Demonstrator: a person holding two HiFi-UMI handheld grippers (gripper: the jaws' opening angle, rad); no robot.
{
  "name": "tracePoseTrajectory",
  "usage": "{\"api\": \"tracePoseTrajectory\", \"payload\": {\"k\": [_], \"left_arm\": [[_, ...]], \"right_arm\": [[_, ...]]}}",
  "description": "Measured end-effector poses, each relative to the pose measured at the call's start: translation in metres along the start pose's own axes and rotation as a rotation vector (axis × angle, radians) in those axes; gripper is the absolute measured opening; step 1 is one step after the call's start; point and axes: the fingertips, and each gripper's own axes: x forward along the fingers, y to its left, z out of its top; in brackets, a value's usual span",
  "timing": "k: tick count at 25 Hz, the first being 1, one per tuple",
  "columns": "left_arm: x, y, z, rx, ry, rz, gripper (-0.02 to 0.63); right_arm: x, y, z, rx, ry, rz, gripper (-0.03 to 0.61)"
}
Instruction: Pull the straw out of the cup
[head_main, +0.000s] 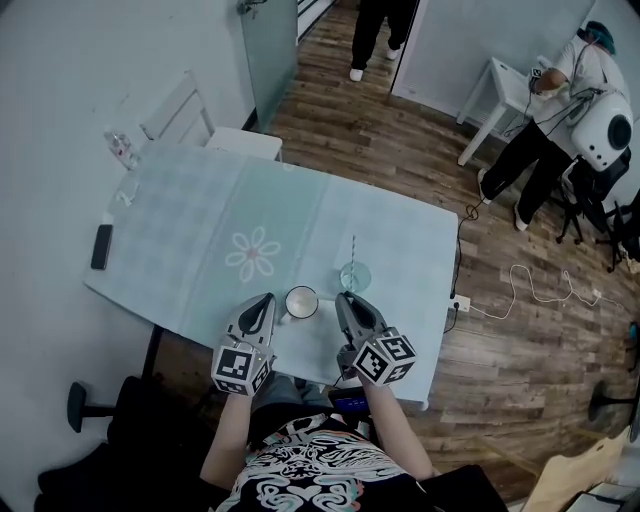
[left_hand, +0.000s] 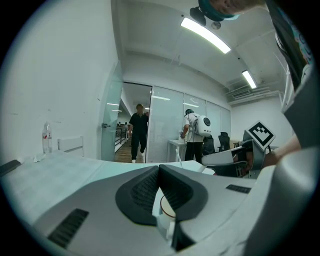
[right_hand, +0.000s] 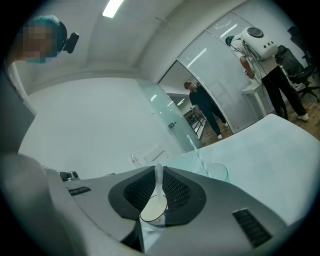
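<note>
Although closed on nothing, like the left gripper (head_main: 266, 299), open the right gripper (head_main: 344, 297) and pinch lightly near the top of the thin striped straw (head_main: 352, 248), likely light and crushable, upright in the clear glass cup (head_main: 354, 277) just ahead.

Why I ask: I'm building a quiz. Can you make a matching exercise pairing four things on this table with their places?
Things: 1 phone; 2 white mug; 3 straw; 4 bottle.
Places: A in the glass cup; B far left corner of the table; C near edge, left of the glass cup; D left edge.
Pairs: 1-D; 2-C; 3-A; 4-B.
</note>
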Motion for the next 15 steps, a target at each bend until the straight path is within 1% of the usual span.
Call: {"api": "tracePoseTrajectory", "payload": {"k": [15], "left_arm": [[0.005,0.004,0.019,0.011,-0.047,0.012,0.002]], "right_arm": [[0.000,0.009,0.021,0.004,-0.039,0.036,0.049]]}}
